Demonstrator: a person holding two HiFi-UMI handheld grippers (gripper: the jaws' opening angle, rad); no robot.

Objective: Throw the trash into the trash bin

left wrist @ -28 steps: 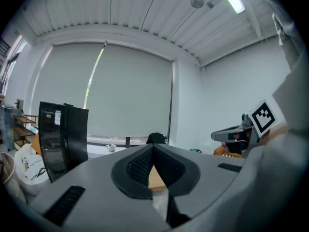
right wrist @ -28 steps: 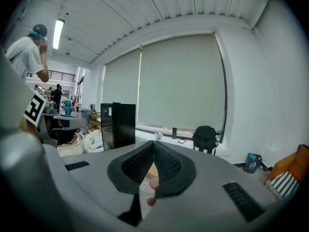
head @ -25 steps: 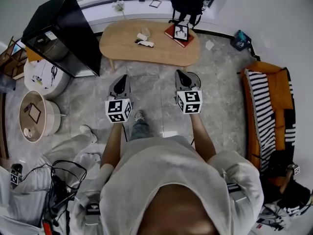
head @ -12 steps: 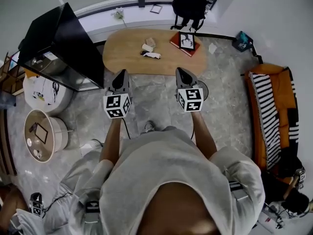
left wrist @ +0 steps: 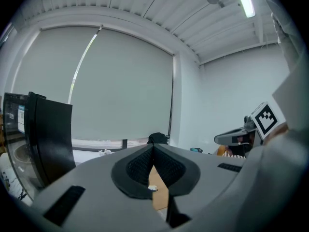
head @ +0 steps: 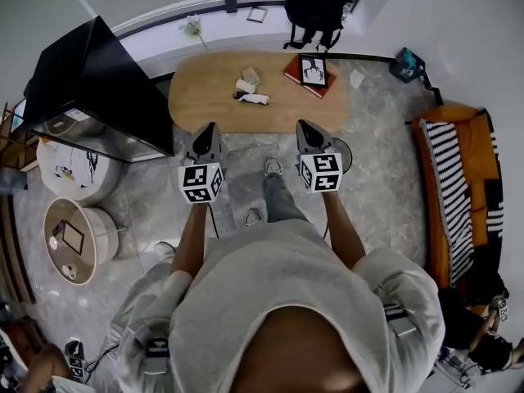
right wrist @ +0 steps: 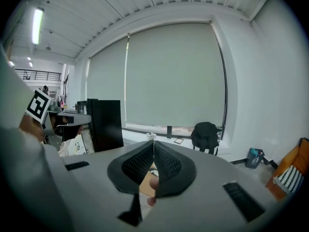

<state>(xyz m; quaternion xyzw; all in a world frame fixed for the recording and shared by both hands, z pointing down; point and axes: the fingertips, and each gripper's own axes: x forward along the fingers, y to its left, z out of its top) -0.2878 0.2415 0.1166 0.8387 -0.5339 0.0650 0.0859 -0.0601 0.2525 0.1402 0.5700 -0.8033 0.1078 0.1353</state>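
- The left gripper (head: 205,128) had its jaws pressed together with nothing between them. It hung just short of the near edge of the oval light-wood low table (head: 205,97), pointing toward it.
- The right gripper (head: 303,126) was likewise closed and empty, also just short of the table's near edge, further toward the table's right end.
- The crumpled white paper trash (head: 246,83) lay on the table top near its middle, well clear of both grippers. A small black-and-white scrap (head: 255,98) lay just beside it on the near side.
- A red book with a black-and-white picture on its cover (head: 309,71) lay on the table's right part.
- A black backpack (head: 313,6) stood against the wall beyond the table's far edge.
- A dark round object (head: 344,155) sat on the floor near the table's near right corner, partly hidden by the right gripper. I could not tell what it was.
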